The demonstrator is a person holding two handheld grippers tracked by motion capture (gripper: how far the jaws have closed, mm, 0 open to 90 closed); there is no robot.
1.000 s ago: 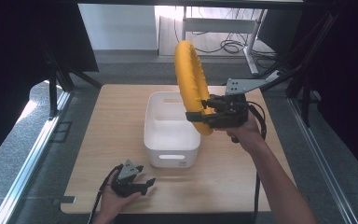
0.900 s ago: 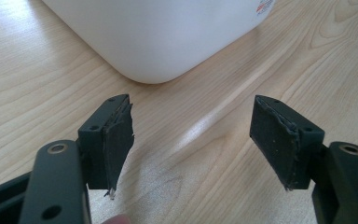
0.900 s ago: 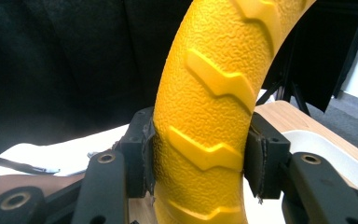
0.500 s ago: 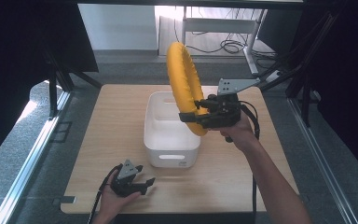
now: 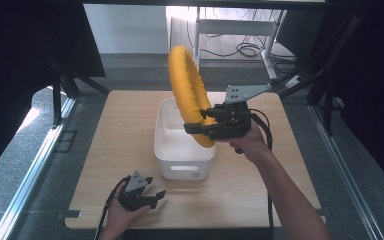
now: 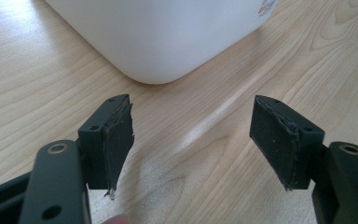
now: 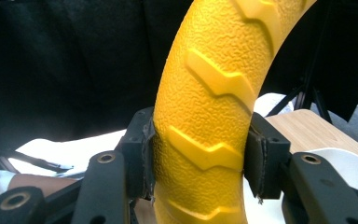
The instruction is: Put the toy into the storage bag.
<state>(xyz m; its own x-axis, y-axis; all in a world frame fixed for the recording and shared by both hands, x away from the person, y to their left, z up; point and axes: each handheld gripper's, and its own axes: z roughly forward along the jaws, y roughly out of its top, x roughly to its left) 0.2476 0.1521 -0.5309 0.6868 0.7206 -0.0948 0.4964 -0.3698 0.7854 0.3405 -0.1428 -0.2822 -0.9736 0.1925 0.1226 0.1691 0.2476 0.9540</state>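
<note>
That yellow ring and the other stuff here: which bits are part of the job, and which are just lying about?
In the job, judging by the scene:
- yellow ring, clamped by the right gripper
- white bin below it

Not in use:
- left gripper, open, holding nothing
- cables on the floor beyond the wooden table

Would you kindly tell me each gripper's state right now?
Left gripper: open, holding nothing, near the white bin.
Right gripper: closed on the yellow ring.

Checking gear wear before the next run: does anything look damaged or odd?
Yes. The left claw's pads look frayed and ragged at the edges. The right claw, shut on the yellow ring, shows similar tattered pad edges.
</note>
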